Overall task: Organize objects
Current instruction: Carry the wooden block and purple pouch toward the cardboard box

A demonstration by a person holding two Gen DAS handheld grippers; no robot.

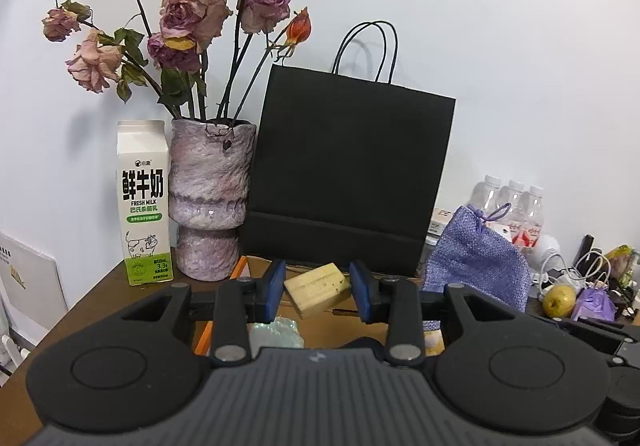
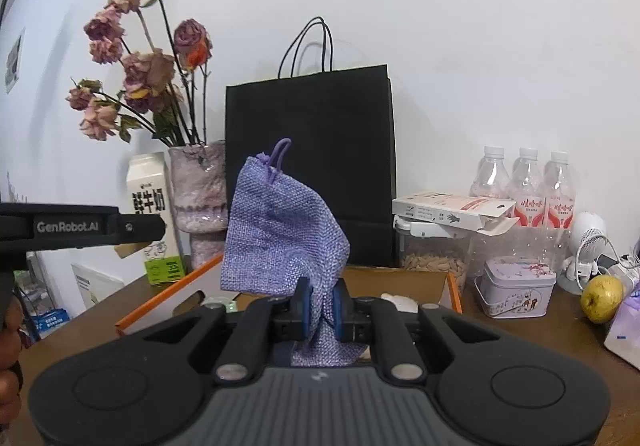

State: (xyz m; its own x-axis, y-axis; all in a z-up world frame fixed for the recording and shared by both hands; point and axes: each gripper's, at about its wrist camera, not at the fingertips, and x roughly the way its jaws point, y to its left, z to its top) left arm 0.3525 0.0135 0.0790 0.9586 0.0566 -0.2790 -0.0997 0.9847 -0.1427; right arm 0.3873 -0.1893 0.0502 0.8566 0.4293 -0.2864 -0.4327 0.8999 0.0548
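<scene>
My left gripper [image 1: 318, 288] is shut on a pale wooden block [image 1: 318, 289] and holds it tilted above an open cardboard box with orange edges [image 1: 240, 270]. My right gripper [image 2: 320, 306] is shut on a purple woven drawstring pouch [image 2: 280, 226], which stands upright above the same box [image 2: 400, 278]. The pouch also shows in the left wrist view [image 1: 476, 262], to the right of the block. The left gripper's body shows at the left in the right wrist view [image 2: 80, 228].
A black paper bag [image 1: 348, 166], a vase of dried roses [image 1: 210, 198] and a milk carton [image 1: 144, 202] stand at the back. On the right are bottles [image 2: 524, 186], a jar with a white carton on top [image 2: 436, 246], a tin [image 2: 516, 286], a pear [image 2: 602, 298] and cables.
</scene>
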